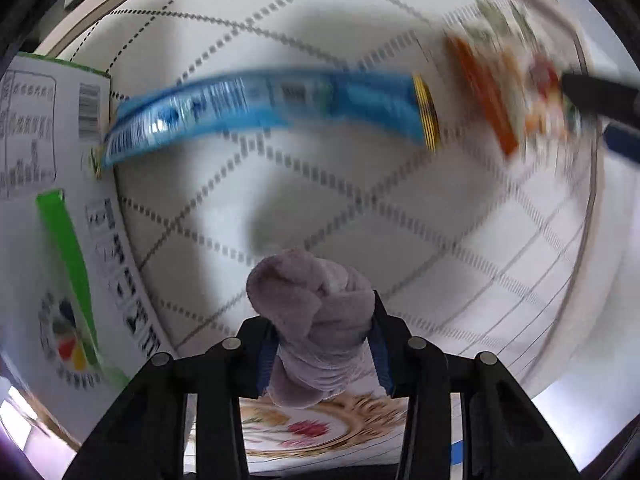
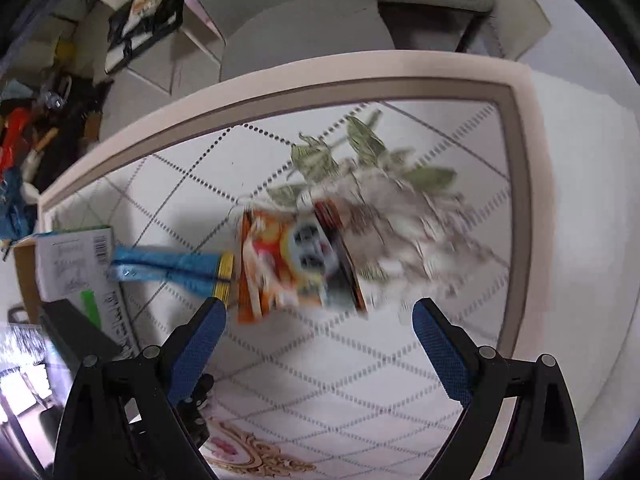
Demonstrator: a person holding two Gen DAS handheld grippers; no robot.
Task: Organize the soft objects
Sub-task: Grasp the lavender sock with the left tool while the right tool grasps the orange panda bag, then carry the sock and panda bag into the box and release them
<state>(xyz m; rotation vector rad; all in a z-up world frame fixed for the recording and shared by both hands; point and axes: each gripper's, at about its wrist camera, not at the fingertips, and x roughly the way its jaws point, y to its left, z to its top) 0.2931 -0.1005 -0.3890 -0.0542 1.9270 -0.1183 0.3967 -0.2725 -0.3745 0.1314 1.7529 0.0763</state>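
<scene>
My left gripper [image 1: 320, 332] is shut on a grey-mauve soft plush [image 1: 316, 320], held above the white patterned tablecloth [image 1: 280, 208]. A blue packet [image 1: 260, 108] lies ahead of it, with an orange snack packet [image 1: 504, 96] to its right. In the right wrist view my right gripper [image 2: 318, 320] is open and empty, just above and in front of the orange snack packet [image 2: 292, 260]. The blue packet [image 2: 172, 270] lies left of the snack packet. A bunch of artificial flowers [image 2: 384, 208] lies behind and right of the snack packet. Both views are motion-blurred.
A white box with green trim [image 1: 48, 200] stands at the table's left; it also shows in the right wrist view [image 2: 76, 268]. A floral plate [image 1: 312, 428] sits below the left gripper. The table's beige edge [image 2: 360, 68] runs along the far side, with floor clutter [image 2: 48, 120] beyond.
</scene>
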